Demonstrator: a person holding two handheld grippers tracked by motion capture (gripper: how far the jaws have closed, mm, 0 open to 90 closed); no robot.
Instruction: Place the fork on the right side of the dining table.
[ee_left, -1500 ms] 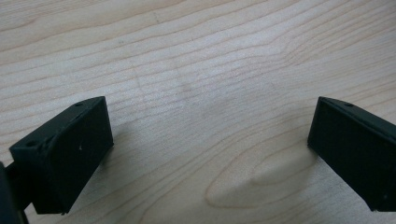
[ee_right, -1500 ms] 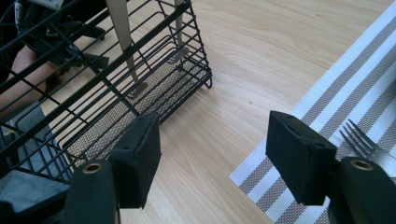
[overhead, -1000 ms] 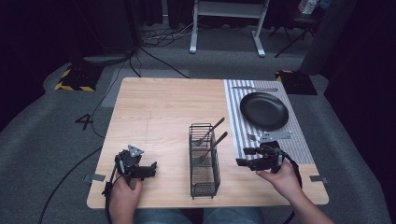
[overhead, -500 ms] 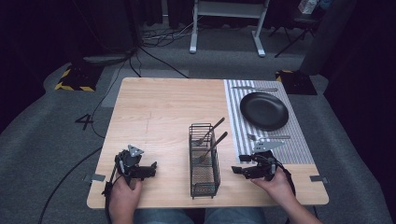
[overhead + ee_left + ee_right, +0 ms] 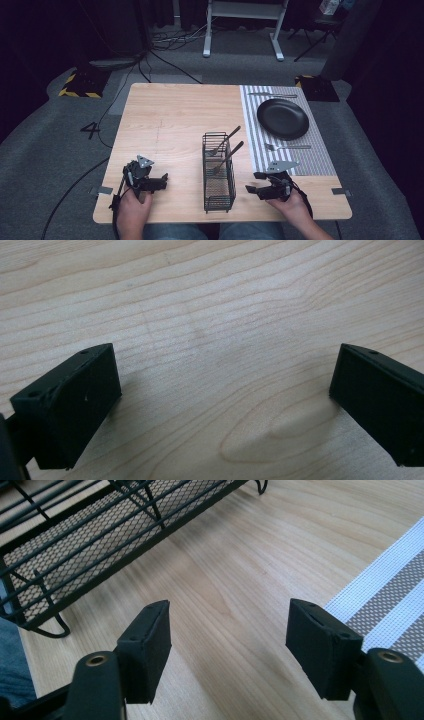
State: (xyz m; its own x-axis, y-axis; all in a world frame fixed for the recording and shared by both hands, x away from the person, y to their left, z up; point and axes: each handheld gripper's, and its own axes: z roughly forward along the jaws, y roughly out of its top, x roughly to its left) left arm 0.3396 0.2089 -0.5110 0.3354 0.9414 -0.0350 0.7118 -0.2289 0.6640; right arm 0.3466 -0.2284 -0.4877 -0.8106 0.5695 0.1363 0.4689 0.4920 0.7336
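We hold both grippers low over the wooden bench [image 5: 170, 120], near our edge. The left gripper [image 5: 220, 405] has its jaws wide apart with nothing but bare wood between them. The right gripper [image 5: 227, 645] also has its jaws wide, having just opened a little further, and nothing lies between them either.

Ahead of the right jaws and off to one side stands the black wire cutlery basket [image 5: 100, 545], apart from them; in the high view it [image 5: 218, 192] sits between the two grippers with two forks [image 5: 225, 150] leaning out of its far end. To the other side of the right jaws lies the striped placemat [image 5: 390, 595], which carries a black plate [image 5: 282, 118], a fork [image 5: 287, 147] and, beyond the plate, a knife [image 5: 272, 95].

We judge the forks in the basket to be the work in hand. The risks from here: a wide jaw could catch the wire wall and drag or tip the light basket, and a thin, slanting handle could slip or twist if pinched off-centre. A low right gripper could also ruck the mat's edge.
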